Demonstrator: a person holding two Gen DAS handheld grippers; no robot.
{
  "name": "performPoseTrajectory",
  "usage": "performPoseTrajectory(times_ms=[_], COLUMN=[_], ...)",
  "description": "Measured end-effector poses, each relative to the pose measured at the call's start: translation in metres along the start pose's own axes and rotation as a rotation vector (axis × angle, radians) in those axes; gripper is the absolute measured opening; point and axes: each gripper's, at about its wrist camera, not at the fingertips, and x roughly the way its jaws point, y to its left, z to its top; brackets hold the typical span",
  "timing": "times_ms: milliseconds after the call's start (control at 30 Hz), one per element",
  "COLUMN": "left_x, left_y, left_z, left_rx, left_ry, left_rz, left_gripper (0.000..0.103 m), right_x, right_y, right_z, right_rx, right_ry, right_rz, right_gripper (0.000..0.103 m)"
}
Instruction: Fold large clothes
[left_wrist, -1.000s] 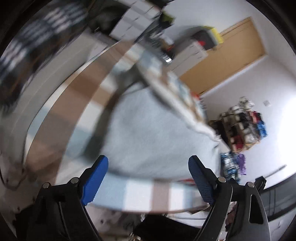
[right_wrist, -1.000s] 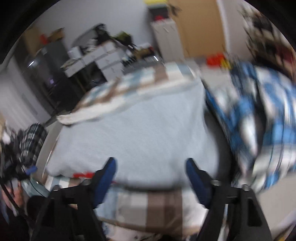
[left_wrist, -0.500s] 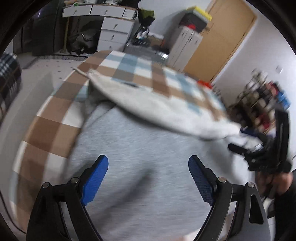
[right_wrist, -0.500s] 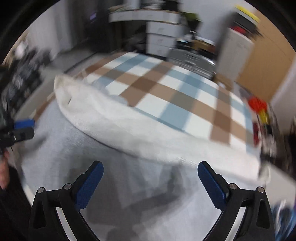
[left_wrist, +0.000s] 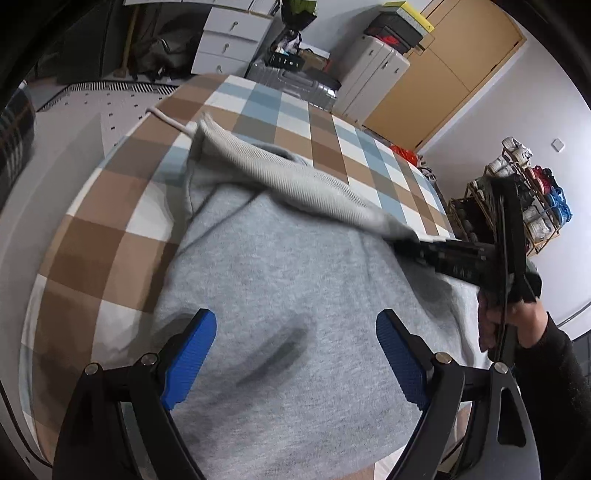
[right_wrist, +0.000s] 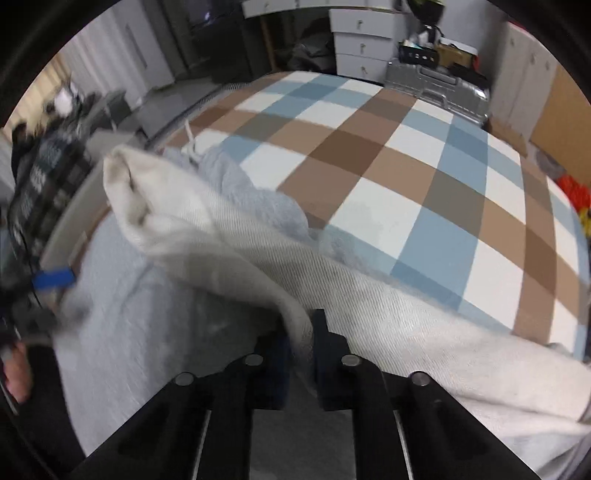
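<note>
A bed with a checked cover (right_wrist: 369, 155) in brown, blue and white fills the space ahead of both grippers, and the grey sweatshirt (left_wrist: 280, 280) lies spread across its near side, directly beneath and in front of the left gripper (left_wrist: 295, 354). A band of paler ribbed cloth (right_wrist: 229, 254), which looks like the garment's turned-over inner face or hem, runs diagonally ahead of the right gripper (right_wrist: 301, 339) and off to its right. A thin drawstring (left_wrist: 166, 118) trails from the far corner of that band, well ahead of the left gripper.

The right gripper is clenched on the pale band, with a pinch of the cloth caught between its closed fingers at the band's near edge. The left gripper hovers with its blue pads (left_wrist: 188, 354) spread wide and nothing between them; the grey body of the garment lies under them, apart as far as one can tell. From the left view the right gripper comes in from the right, its tip on the edge of the fold.

The step in hand seems to be taking hold for a fold, one side gripped and the other not yet. The next move likely calls for the left gripper to come down on the matching edge toward its own far left, close there, and then both to carry the cloth over evenly
</note>
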Motion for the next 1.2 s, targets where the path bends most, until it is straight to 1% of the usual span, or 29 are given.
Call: performPoseTrajectory(times_ms=[33, 133, 167, 233, 267, 333, 367, 400, 433, 467, 500, 533, 567, 600, 633, 700, 733, 800, 833, 900, 967, 1033, 1100, 1167, 1200], left_x=[0.000, 0.001, 0.001, 0.003, 0.003, 0.006, 0.007, 0.009, 0.009, 0.009, 0.009, 0.008, 0.009, 0.008, 0.006, 0.006, 0.005, 0.006, 0.006, 0.007, 0.009, 0.012, 0.013, 0.014, 0.015], left_y=[-0.001, -0.003, -0.004, -0.006, -0.007, -0.007, -0.008, -0.006, -0.006, -0.006, -0.005, -0.004, -0.002, -0.002, -0.001, -0.001, -0.002, -0.004, -0.006, -0.008, -0.010, -0.010, -0.009, -0.008, -0.008], left_z=[-0.001, -0.004, -0.004, -0.006, -0.006, -0.007, -0.007, -0.006, -0.007, -0.008, -0.008, -0.008, -0.007, -0.007, -0.008, -0.007, -0.009, -0.009, -0.010, -0.010, -0.011, -0.011, -0.011, -0.010, -0.011], left_rx=[-0.002, -0.003, -0.003, 0.002, 0.006, 0.014, 0.021, 0.026, 0.032, 0.038, 0.042, 0.043, 0.040, 0.033, 0.024, 0.014, 0.010, 0.007, 0.007, 0.012, 0.020, 0.024, 0.025, 0.026, 0.028], left_ry=[0.002, 0.014, 0.016, 0.017, 0.018, 0.022, 0.024, 0.025, 0.026, 0.027, 0.027, 0.028, 0.030, 0.032, 0.035, 0.039, 0.041, 0.046, 0.049, 0.049, 0.050, 0.052, 0.056, 0.056, 0.056], left_rz=[0.000, 0.009, 0.011, 0.027, 0.034, 0.047, 0.056, 0.063, 0.076, 0.089, 0.094, 0.095, 0.094, 0.091, 0.085, 0.079, 0.071, 0.054, 0.051, 0.055, 0.064, 0.072, 0.074, 0.075, 0.077], left_gripper=[0.085, 0.085, 0.085, 0.085, 0.085, 0.085, 0.085, 0.085, 0.085, 0.085, 0.085, 0.085, 0.085, 0.085, 0.085, 0.085, 0.085, 0.085, 0.085, 0.085, 0.085, 0.085, 0.085, 0.085, 0.085], right_x=[-0.003, -0.016, -0.018, -0.020, -0.018, -0.015, -0.012, -0.009, -0.007, -0.007, -0.011, -0.021, -0.028, -0.039, -0.051, -0.071, -0.076, -0.083, -0.081, -0.072, -0.062, -0.053, -0.039, -0.027, -0.022], right_y=[-0.002, -0.006, -0.005, 0.002, 0.006, 0.011, 0.011, 0.010, 0.007, 0.001, -0.004, -0.013, -0.020, -0.026, -0.033, -0.043, -0.048, -0.061, -0.070, -0.080, -0.088, -0.094, -0.097, -0.099, -0.099], right_z=[0.003, 0.016, 0.022, 0.033, 0.040, 0.050, 0.055, 0.059, 0.062, 0.064, 0.064, 0.060, 0.056, 0.050, 0.041, 0.023, 0.015, -0.005, -0.016, -0.030, -0.040, -0.045, -0.045, -0.043, -0.040], right_rx=[0.024, 0.069, 0.063, 0.033, 0.018, -0.004, -0.011, -0.006, 0.006, 0.030, 0.060, 0.099, 0.115, 0.119, 0.107, 0.089, 0.079, 0.053, 0.049, 0.043, 0.042, 0.048, 0.043, 0.022, 0.020], right_ry=[-0.027, -0.101, -0.122, -0.153, -0.162, -0.209, -0.230, -0.234, -0.228, -0.220, -0.223, -0.238, -0.247, -0.260, -0.274, -0.294, -0.294, -0.258, -0.209, -0.147, -0.109, -0.090, -0.050, -0.028, -0.018], right_rz=[0.017, 0.012, 0.002, -0.054, -0.094, -0.219, -0.298, -0.349, -0.382, -0.401, -0.398, -0.347, -0.307, -0.266, -0.251, -0.258, -0.244, -0.218, -0.224, -0.256, -0.272, -0.266, -0.238, -0.266, -0.264], right_gripper=[0.008, 0.008, 0.008, 0.008, 0.008, 0.007, 0.008, 0.008, 0.009, 0.016, 0.027, 0.036, 0.059, 0.079, 0.085, 0.098, 0.100, 0.101, 0.101, 0.101, 0.100, 0.100, 0.099, 0.099, 0.099])
